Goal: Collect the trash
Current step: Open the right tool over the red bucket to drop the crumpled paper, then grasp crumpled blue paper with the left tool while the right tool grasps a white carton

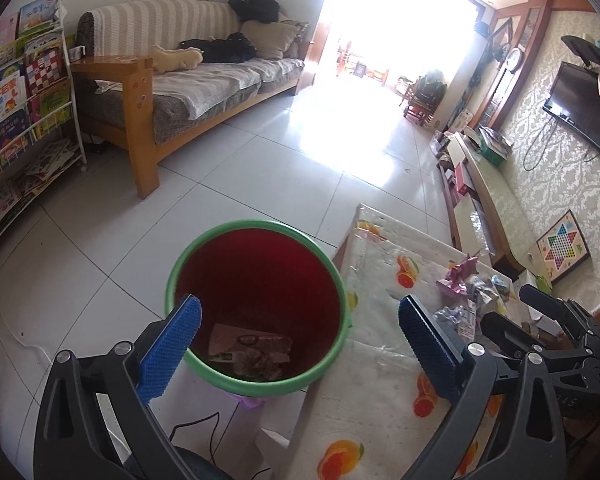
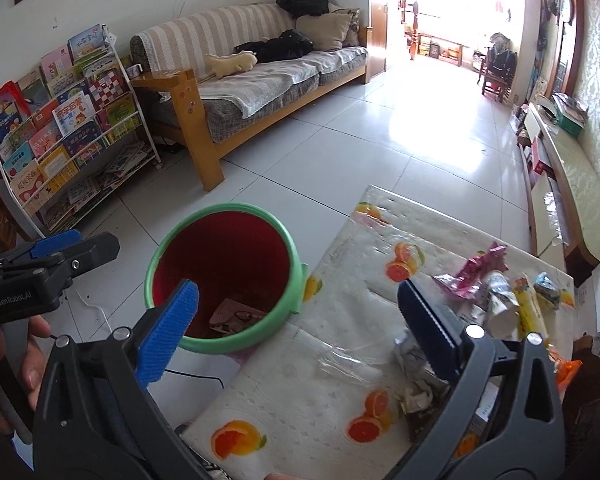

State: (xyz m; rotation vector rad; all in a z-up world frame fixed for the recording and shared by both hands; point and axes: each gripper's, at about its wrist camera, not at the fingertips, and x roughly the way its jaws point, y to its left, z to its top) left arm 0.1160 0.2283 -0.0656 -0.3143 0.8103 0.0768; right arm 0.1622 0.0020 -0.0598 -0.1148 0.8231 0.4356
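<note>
Living room with white tile floor [image 1: 260,168], sofa [image 1: 188,80] at the back. The wrappers [image 2: 500,300] sit piled on the fruit-print table [image 2: 320,380], off past the right gripper's [image 2: 296,316] far-side pad. Both it and the left gripper [image 1: 300,332] are spread wide, holding nothing. The red bin [image 1: 256,304] sits between the left jaws.

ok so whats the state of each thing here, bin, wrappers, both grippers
bin: upright on the floor beside the table, some trash at the bottom
wrappers: loose pile on the table, not collected
left gripper: open, nothing between its fingers
right gripper: open wide, holding nothing
</note>
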